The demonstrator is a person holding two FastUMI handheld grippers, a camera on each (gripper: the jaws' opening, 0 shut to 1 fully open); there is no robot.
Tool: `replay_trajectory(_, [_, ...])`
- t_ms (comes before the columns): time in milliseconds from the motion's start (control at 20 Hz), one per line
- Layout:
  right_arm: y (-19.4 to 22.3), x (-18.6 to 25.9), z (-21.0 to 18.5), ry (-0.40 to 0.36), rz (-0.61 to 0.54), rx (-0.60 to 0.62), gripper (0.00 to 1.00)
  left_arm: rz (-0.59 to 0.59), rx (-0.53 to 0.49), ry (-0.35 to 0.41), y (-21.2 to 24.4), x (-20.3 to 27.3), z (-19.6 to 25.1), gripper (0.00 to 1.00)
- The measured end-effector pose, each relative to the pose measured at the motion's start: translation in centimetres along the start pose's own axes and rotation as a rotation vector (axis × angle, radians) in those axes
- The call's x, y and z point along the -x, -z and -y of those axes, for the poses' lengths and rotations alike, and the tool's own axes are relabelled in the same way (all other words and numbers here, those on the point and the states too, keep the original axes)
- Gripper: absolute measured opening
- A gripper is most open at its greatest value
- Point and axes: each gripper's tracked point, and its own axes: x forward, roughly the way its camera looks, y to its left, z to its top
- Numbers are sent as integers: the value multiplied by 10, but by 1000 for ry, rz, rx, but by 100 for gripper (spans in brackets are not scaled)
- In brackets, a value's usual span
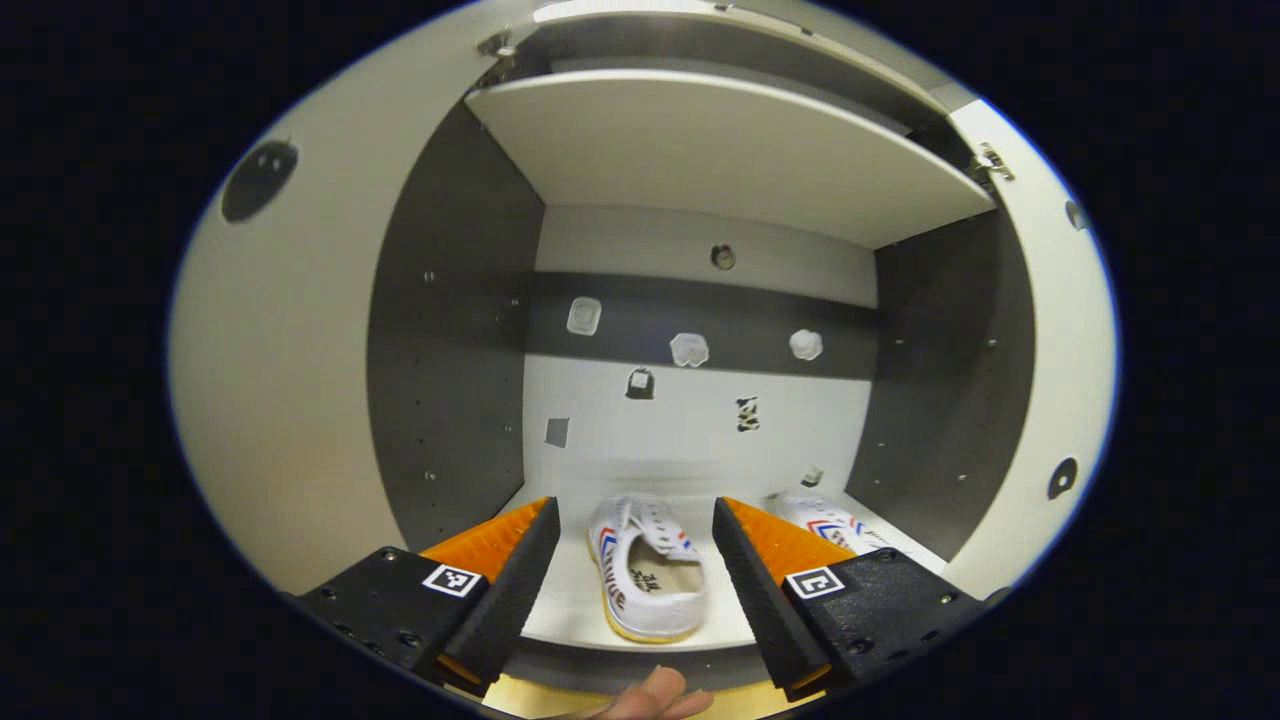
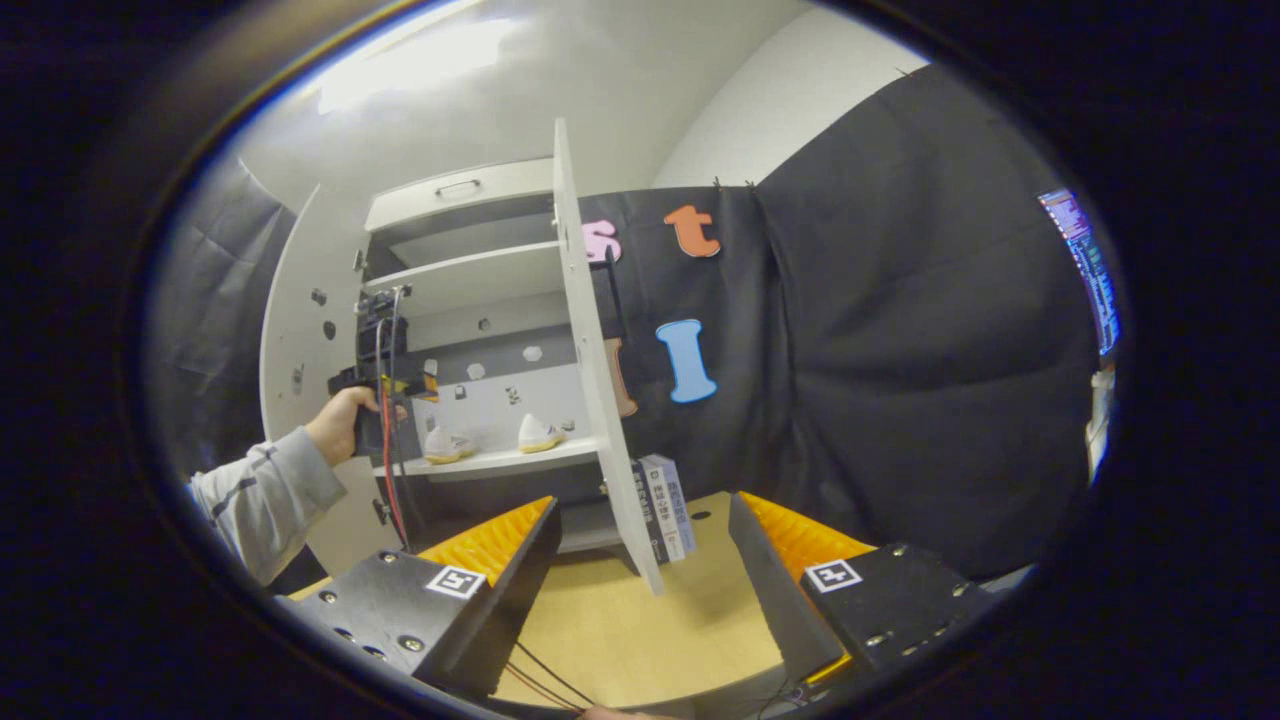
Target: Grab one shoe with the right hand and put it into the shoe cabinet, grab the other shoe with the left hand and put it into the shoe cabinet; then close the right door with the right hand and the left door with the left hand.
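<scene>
Two white shoes with red and blue stripes stand on the cabinet's lower shelf (image 1: 560, 615). One shoe (image 1: 645, 585) lies just beyond my left gripper (image 1: 634, 507), which is open, and no finger touches it. The other shoe (image 1: 830, 525) sits to its right, partly hidden by a finger. In the right gripper view the same pair, the left shoe (image 2: 447, 445) and the right shoe (image 2: 538, 433), rests in the open cabinet (image 2: 470, 270). A hand holds the left gripper (image 2: 392, 385) in front of them. My right gripper (image 2: 642, 500) is open and holds nothing, well back from the cabinet.
Both doors stand open: the left door (image 1: 290, 400) and the right door (image 1: 1060, 350), the latter edge-on as a white panel (image 2: 597, 380). An upper shelf (image 1: 720, 150) spans the cabinet. A few books (image 2: 664, 505) stand on the wooden floor (image 2: 640, 620) by the right door.
</scene>
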Motion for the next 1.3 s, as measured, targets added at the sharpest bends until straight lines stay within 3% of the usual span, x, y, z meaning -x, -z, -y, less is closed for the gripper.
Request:
replay_trajectory(200, [-16,-8,26,47,12,52,100,67,-57,80,-15,73,13,96])
replay_trajectory(350, [-19,-18,50,92,-2,58,96,57,-66,132,1,129,13,96])
replay_trajectory(500, [-26,-38,57,85,-33,67,100,72,-48,90,19,187,-12,98])
replay_trajectory(700, [-49,-75,59,45,-68,140,100,72,-30,120,46,255,-20,99])
replay_trajectory(900, [-66,-117,58,12,-94,179,96,74,-77,143,75,298,-33,96])
replay_trajectory(1000, [-68,-139,56,7,-108,182,100,79,-85,155,79,310,-40,95])
replay_trajectory(1150, [-63,-166,48,-1,-137,173,100,94,-106,98,77,316,-74,100])
replay_trajectory(1300, [-59,-184,34,-10,-154,159,100,123,-107,62,72,321,-99,98])
